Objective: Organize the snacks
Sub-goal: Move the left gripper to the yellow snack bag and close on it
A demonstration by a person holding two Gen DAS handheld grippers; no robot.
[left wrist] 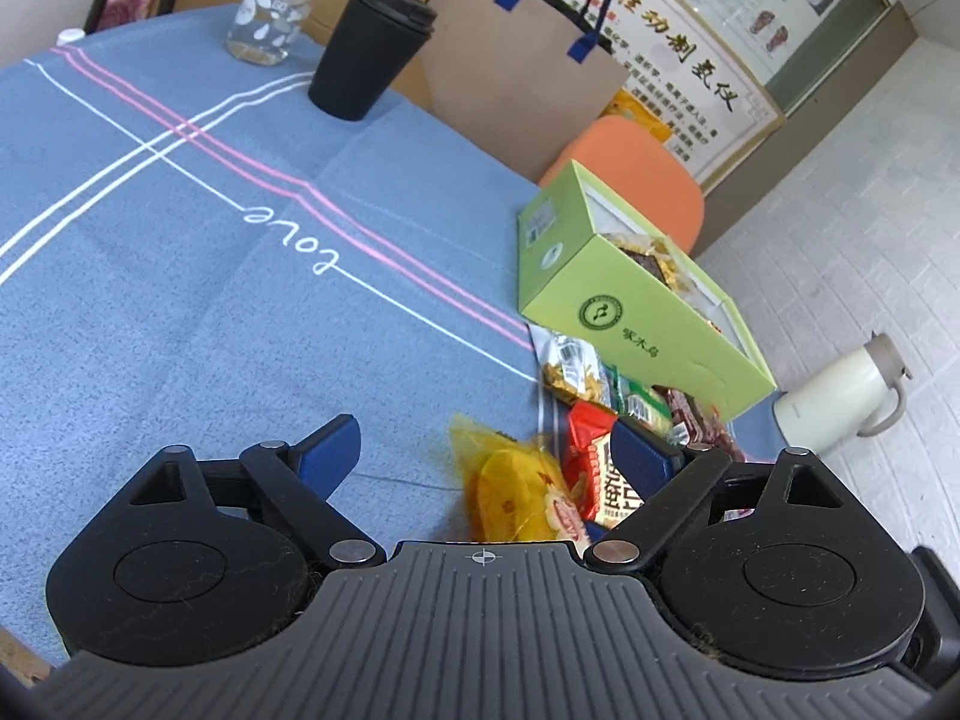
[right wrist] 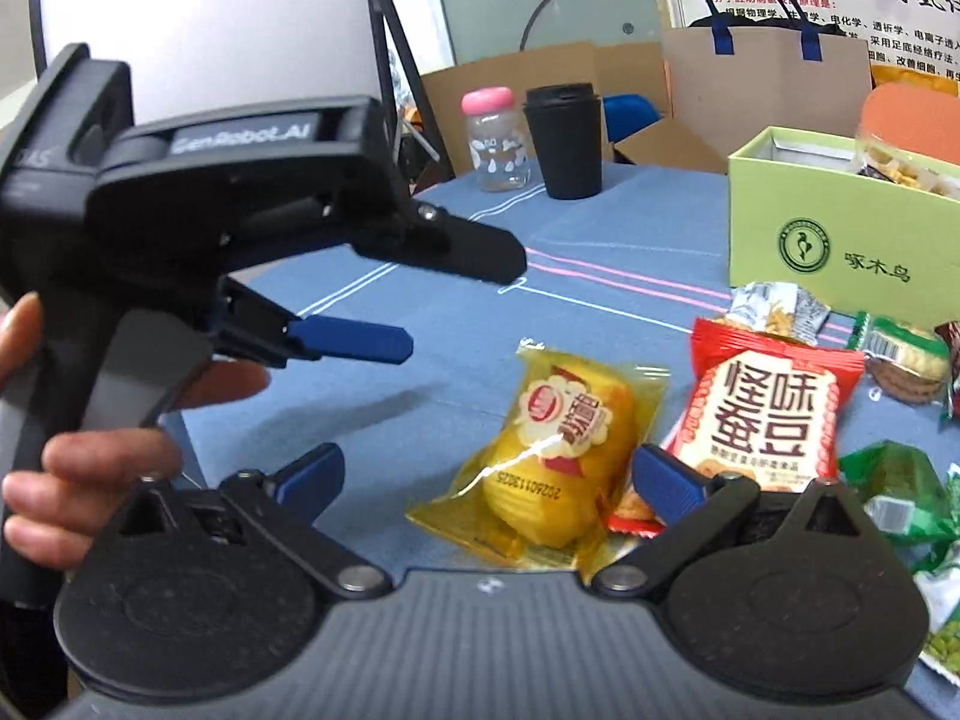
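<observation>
the yellow cake (right wrist: 555, 450) lies flat on the blue cloth (left wrist: 180, 240), just in front of my right tongs (right wrist: 489, 474), which are spread wide and hold nothing. the red bean pack (right wrist: 774, 414) is just beside it on the right, and one corner seems to touch the right blade. my left tongs (left wrist: 489, 456) are also spread and empty, over the same yellow cake.

i think the main risk is here: both tongs aim at one small wrapper, so they may knock each other. the wrapper is shiny and puffed, so it can slip out when i press, or i catch the red pack together with it. the green box (left wrist: 636, 312) stands near the edge of the surface, already with some snacks inside; a push there could send it, or the loose packs beside it, to the floor.

further on the surface stand a black cup (left wrist: 366, 54) and a bottle (left wrist: 276, 6) with pink lid. behind are a paper bag (left wrist: 528, 66), an orange chair (left wrist: 636, 174), a poster on the wall, and a white jug (left wrist: 840, 390) on the tiled floor.
</observation>
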